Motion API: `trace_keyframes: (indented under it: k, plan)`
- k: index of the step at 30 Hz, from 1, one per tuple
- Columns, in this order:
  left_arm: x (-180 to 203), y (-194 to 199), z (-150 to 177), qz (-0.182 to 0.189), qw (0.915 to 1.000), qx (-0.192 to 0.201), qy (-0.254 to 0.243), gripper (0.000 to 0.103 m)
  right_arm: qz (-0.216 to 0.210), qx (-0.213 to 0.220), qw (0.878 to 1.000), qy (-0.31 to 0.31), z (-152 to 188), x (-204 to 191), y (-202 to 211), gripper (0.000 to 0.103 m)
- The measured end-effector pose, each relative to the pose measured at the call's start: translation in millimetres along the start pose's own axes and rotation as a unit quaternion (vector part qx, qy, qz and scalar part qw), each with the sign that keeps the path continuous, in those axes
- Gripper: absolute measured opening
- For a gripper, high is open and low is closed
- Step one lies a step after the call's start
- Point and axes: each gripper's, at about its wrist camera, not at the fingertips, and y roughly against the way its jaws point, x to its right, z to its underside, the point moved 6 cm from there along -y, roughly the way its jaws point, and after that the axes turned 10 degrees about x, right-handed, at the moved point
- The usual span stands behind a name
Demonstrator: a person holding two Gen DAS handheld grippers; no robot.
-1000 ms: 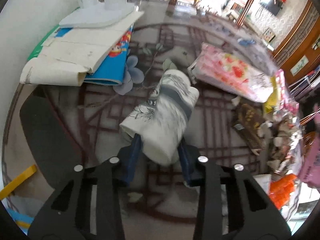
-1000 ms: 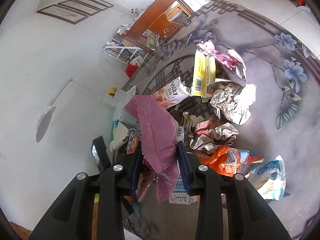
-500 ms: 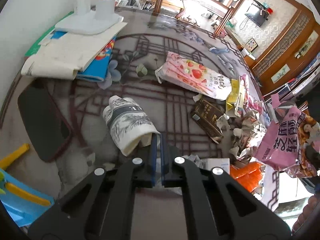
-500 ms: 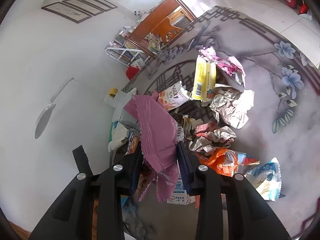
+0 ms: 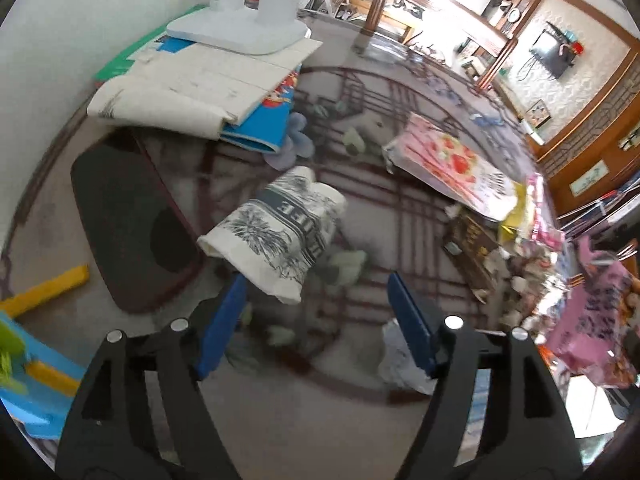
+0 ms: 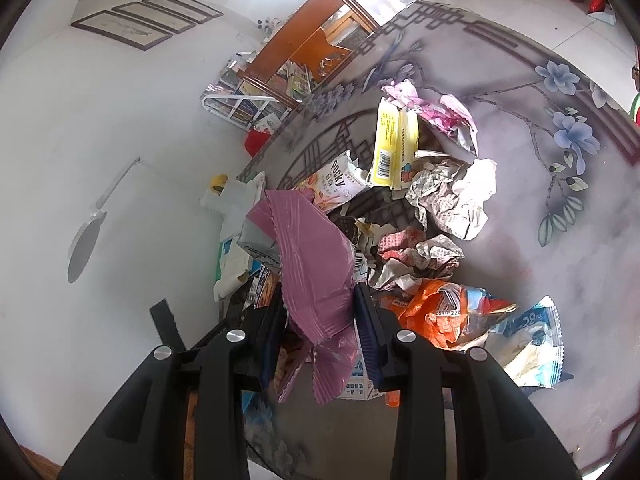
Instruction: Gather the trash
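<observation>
On patterned table: wrappers, papers; white wall behind

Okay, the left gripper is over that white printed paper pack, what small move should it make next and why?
Probably ease the left gripper forward and down around the white paper pack with grey print. Its jaws are opening, and only the pack's near corner lies between them, unpinched. The right gripper already holds the pink foil bag.

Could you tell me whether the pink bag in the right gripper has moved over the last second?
No. The pink bag sits clamped in the right gripper at the same spot against the orange wrapper and yellow packet.
</observation>
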Motion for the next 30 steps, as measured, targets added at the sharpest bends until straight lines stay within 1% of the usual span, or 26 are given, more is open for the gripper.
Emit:
trace_keyframes:
  k: [2, 4, 6, 7, 8, 10, 12, 15, 17, 21, 23, 25, 27, 29, 30]
  plan:
    - [-3, -11, -3, -0.021, 0.9995, -0.007, -0.021, 0.07, -0.001, -0.006, 1.0, -0.001, 1, 0, -2, 0.033]
    - [-5, -20, -3, -0.029, 0.9988, -0.013, -0.037, 0.07, -0.003, -0.012, 1.0, -0.006, 3, 1, -3, 0.033]
    - [-5, -28, 0, -0.028, 0.9978, -0.033, -0.049, 0.07, 0.0, -0.014, 1.0, -0.005, 4, 2, -4, 0.033]
    - [-3, -29, 1, -0.02, 0.9976, -0.043, -0.052, 0.07, 0.001, -0.014, 1.0, -0.005, 5, 2, -4, 0.033]
    - [0, -26, 2, -0.009, 0.9977, -0.043, -0.052, 0.07, 0.002, -0.014, 1.0, -0.006, 5, 2, -3, 0.033]
    - [7, -15, 3, 0.006, 0.9976, -0.031, -0.061, 0.07, 0.004, -0.011, 1.0, -0.007, 5, 4, -2, 0.033]
    - [10, -7, 4, 0.006, 0.9979, -0.021, -0.062, 0.07, 0.007, -0.007, 1.0, -0.009, 3, 6, -1, 0.033]
    - [6, 5, 2, 0.012, 0.9994, -0.014, -0.028, 0.07, 0.008, -0.004, 1.0, -0.011, 2, 7, 1, 0.033]
    - [4, 12, -2, 0.009, 0.9998, 0.0, -0.02, 0.07, 0.008, -0.003, 1.0, -0.01, 1, 7, 1, 0.033]
    - [6, 0, -13, -0.012, 0.9991, 0.006, -0.04, 0.07, 0.005, -0.007, 1.0, -0.008, 3, 4, -1, 0.033]
    - [6, -13, -19, -0.03, 0.998, 0.008, -0.056, 0.07, 0.003, -0.009, 1.0, -0.006, 4, 2, -2, 0.033]
    - [8, -29, -20, -0.046, 0.996, -0.002, -0.077, 0.07, 0.002, -0.011, 1.0, -0.004, 5, 1, -3, 0.033]
    - [11, -40, -21, -0.072, 0.9915, 0.002, -0.108, 0.07, 0.003, -0.011, 1.0, -0.002, 7, 0, -3, 0.033]
    - [13, -49, -22, -0.081, 0.9887, -0.002, -0.126, 0.07, 0.004, -0.009, 1.0, -0.001, 7, 0, 0, 0.033]
    - [14, -55, -21, -0.083, 0.9877, -0.01, -0.132, 0.07, 0.004, -0.007, 1.0, -0.001, 7, 1, 1, 0.033]
